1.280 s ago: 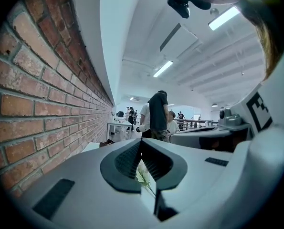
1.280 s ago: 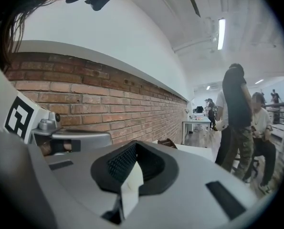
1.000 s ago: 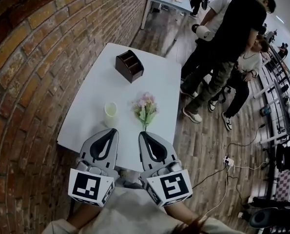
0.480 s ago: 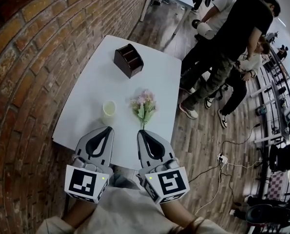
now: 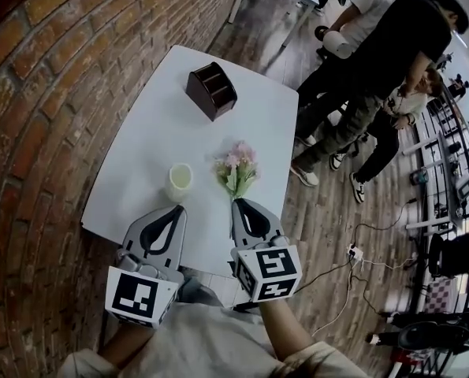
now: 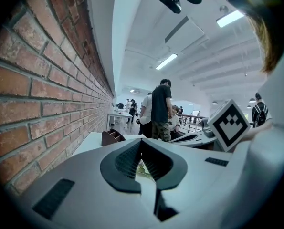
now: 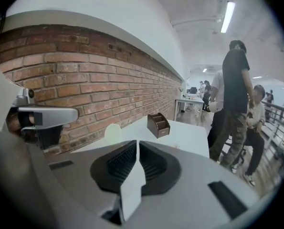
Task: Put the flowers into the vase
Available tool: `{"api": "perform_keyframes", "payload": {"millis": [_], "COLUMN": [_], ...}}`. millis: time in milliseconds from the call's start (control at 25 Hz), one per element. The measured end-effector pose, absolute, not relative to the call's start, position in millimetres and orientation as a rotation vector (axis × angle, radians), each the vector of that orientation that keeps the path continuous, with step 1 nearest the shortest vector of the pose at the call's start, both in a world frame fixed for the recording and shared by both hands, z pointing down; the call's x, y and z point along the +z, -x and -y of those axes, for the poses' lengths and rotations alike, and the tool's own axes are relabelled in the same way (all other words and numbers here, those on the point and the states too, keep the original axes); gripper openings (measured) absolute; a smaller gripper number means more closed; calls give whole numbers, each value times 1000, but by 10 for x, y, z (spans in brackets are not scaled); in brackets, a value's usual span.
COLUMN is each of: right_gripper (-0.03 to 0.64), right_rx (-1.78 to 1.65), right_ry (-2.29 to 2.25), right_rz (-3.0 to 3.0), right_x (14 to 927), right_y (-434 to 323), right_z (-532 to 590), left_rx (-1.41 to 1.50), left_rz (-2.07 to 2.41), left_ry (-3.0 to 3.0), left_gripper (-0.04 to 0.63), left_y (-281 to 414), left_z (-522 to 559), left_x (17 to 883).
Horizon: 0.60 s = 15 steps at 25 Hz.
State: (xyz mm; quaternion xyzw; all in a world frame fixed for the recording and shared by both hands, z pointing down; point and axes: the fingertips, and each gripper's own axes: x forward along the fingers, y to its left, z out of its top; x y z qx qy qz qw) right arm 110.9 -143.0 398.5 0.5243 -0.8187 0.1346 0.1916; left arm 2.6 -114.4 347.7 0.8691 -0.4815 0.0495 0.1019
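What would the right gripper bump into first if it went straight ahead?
Most likely the pink flowers on the white table, just ahead of the right gripper. Depth is unclear, so it could hit the table first.

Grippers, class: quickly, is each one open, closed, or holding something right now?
Left gripper: closed, holding nothing.
Right gripper: closed, holding nothing.

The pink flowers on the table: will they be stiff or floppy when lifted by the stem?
Probably light: the flowers are a small bunch. The thin green stem may bend, so the heads could sag. Such a narrow stem might also twist in a grip.
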Motion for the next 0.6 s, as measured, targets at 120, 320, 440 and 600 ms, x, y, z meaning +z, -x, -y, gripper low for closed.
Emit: {"api": "perform_keyframes", "payload": {"millis": [120,320,440,600], "right_gripper": [11,75,100,110], "right_rx": [404,462,484,531], "right_ry": [-1452,-1409,-1400,-1390], "right_rz": [2274,2248,2220,2160], "right_x": [4113,4286,4391,4543], "right_y": [-1114,-1113,-1144,-1223], "right_z": [1492,1525,1565,1620], "left_rx": [178,198,200,204], "left_rz": [1398,1332,1300,1273], "left_ry": [-2545,-2547,-2551,-2539], "left_gripper": [8,8,8,8], "left_y": [-27,-116,-168,-245], "left_z": [1190,1210,1215,1218], "left_x": [3559,3672,3713,3766]}}
